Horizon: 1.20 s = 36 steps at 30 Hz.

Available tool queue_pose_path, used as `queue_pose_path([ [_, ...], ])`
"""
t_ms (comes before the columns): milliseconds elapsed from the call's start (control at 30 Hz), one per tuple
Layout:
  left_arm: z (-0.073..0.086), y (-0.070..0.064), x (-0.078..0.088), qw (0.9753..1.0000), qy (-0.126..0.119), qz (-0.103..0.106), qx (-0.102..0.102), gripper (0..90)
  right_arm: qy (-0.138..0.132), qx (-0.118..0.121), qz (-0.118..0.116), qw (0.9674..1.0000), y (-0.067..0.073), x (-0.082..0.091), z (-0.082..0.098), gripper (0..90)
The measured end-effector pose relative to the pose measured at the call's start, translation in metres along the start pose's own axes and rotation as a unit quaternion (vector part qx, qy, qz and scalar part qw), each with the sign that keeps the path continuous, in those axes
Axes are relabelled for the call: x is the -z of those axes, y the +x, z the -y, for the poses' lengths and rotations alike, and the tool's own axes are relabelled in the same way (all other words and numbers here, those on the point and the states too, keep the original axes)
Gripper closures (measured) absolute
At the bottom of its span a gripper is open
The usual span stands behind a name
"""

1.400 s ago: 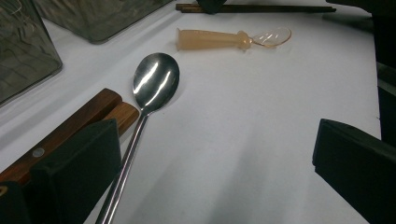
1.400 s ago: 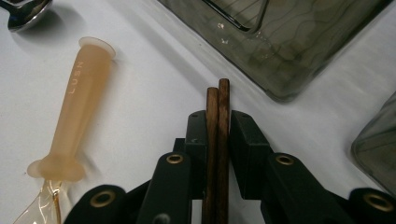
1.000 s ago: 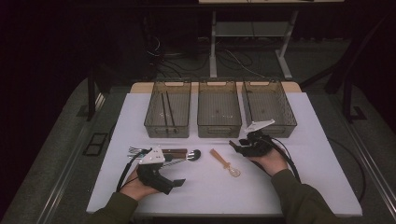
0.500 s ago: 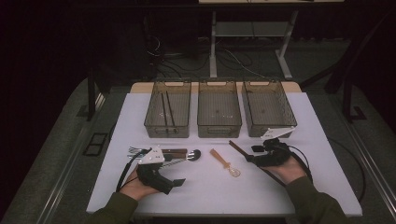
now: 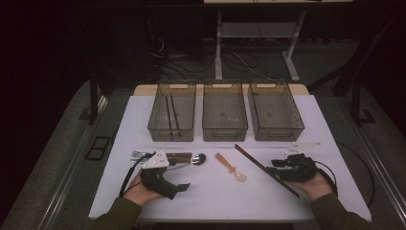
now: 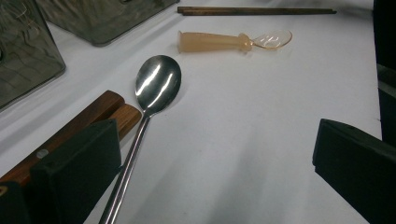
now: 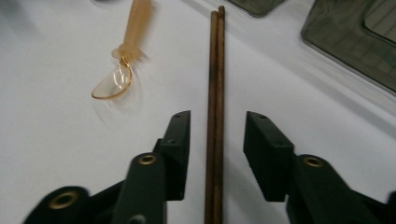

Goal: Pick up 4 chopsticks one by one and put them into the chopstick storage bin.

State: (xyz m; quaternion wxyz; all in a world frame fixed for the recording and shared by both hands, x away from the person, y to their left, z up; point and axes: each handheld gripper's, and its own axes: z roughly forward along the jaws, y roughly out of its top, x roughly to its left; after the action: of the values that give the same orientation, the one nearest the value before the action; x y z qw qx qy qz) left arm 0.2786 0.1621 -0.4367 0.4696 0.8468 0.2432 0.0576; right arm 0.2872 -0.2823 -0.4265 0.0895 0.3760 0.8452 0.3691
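A pair of dark wooden chopsticks (image 5: pixel 266 169) lies slantwise on the white table (image 5: pixel 210 206), right of centre. My right gripper (image 5: pixel 276 171) straddles the chopsticks (image 7: pixel 215 56) near their near end. Its jaws have just been closing, with a small gap on each side, so my right gripper (image 7: pixel 217 116) is open. An amber plastic spoon (image 5: pixel 231 166) (image 7: pixel 122 74) lies just left of the chopsticks. My left gripper (image 5: pixel 178 179) (image 6: pixel 215 154) rests open at the front left, with nothing between its jaws. A metal spoon (image 6: pixel 156 84) and wooden handles (image 6: pixel 100 112) lie by its left jaw.
Three clear bins stand in a row at the back: the left bin (image 5: pixel 172 132) holds two dark sticks, the middle bin (image 5: pixel 224 130) and right bin (image 5: pixel 276 130) look bare. A fork (image 5: pixel 139 154) lies left of the wooden handles. The table's near edge runs close to both hands.
My right hand has moved to the right and toward the near edge, along the chopsticks. The left hand and the cutlery by it have kept still.
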Motion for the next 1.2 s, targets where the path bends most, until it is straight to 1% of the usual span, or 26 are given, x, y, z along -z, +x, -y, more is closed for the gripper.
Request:
queue_pose_path([
  [100,0.000,0.000,0.000,1.0000,0.000,0.001,-0.001,0.1,0.006,-0.001,0.000,1.0000,-0.003,-0.001,0.000,71.8],
  [267,0.000,0.000,0.000,1.0000,0.000,0.002,-0.001,0.1,0.022,0.004,-0.004,0.9997,-0.004,-0.005,0.001,79.1],
  [467,0.000,0.000,0.000,1.0000,0.000,0.001,-0.001,0.1,0.034,0.007,-0.004,0.9994,-0.003,-0.009,0.001,81.6],
  [733,0.000,0.000,0.000,1.0000,0.002,0.001,-0.001,0.2,0.040,0.010,-0.006,0.9991,-0.003,-0.011,0.002,84.0],
  [1000,0.000,0.000,0.000,1.0000,0.002,0.001,-0.001,0.2,0.049,0.013,-0.003,0.9987,-0.003,-0.014,0.002,84.8],
  [1200,0.000,0.000,-0.001,1.0000,0.002,0.001,0.000,0.2,0.049,0.015,-0.003,0.9987,-0.003,-0.015,0.002,84.8],
])
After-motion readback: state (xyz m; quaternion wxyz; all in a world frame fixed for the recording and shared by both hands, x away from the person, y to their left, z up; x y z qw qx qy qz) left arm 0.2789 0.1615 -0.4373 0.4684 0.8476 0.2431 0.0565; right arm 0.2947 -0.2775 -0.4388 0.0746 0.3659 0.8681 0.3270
